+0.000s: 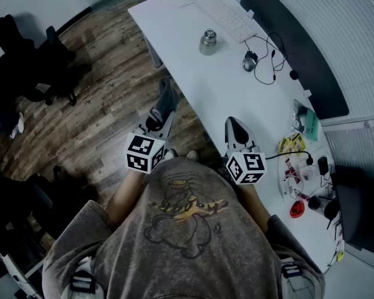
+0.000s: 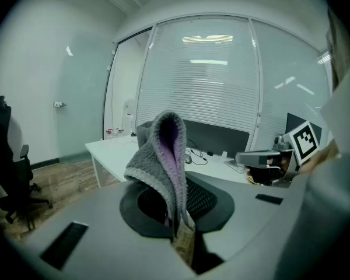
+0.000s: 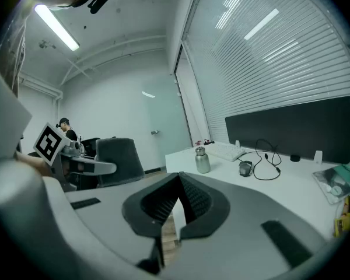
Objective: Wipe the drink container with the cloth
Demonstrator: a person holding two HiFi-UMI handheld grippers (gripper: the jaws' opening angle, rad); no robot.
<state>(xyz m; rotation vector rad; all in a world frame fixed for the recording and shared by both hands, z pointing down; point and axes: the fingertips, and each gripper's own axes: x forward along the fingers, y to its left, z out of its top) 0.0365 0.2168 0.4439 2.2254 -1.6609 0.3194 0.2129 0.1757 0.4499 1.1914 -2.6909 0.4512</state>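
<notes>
The left gripper is clamped on one grey cloth, whose folded end stands up out of the jaws with a paler lining showing inside the fold. The right gripper is closed, pad to pad, with nothing between them. Both grippers are held side by side low in the head view, the left over the wooden floor, the right over the near edge of the white table. The one bottle, a small metal flask with a cap, stands upright on the table at 12 o'clock from the grippers, well apart from both and from the cloth. There are two grippers, one cloth, one bottle, one keyboard at 1 o'clock of the bottle, and one mouse at 4 o'clock of it. The right gripper view shows the bottle, keyboard and mouse ahead, with the left gripper and cloth at 9 o'clock. In the left gripper view the cloth fills the middle and no bottle shows; the right gripper sits at 3 o'clock. Only the head view shows small clutter at the table's right end.
</notes>
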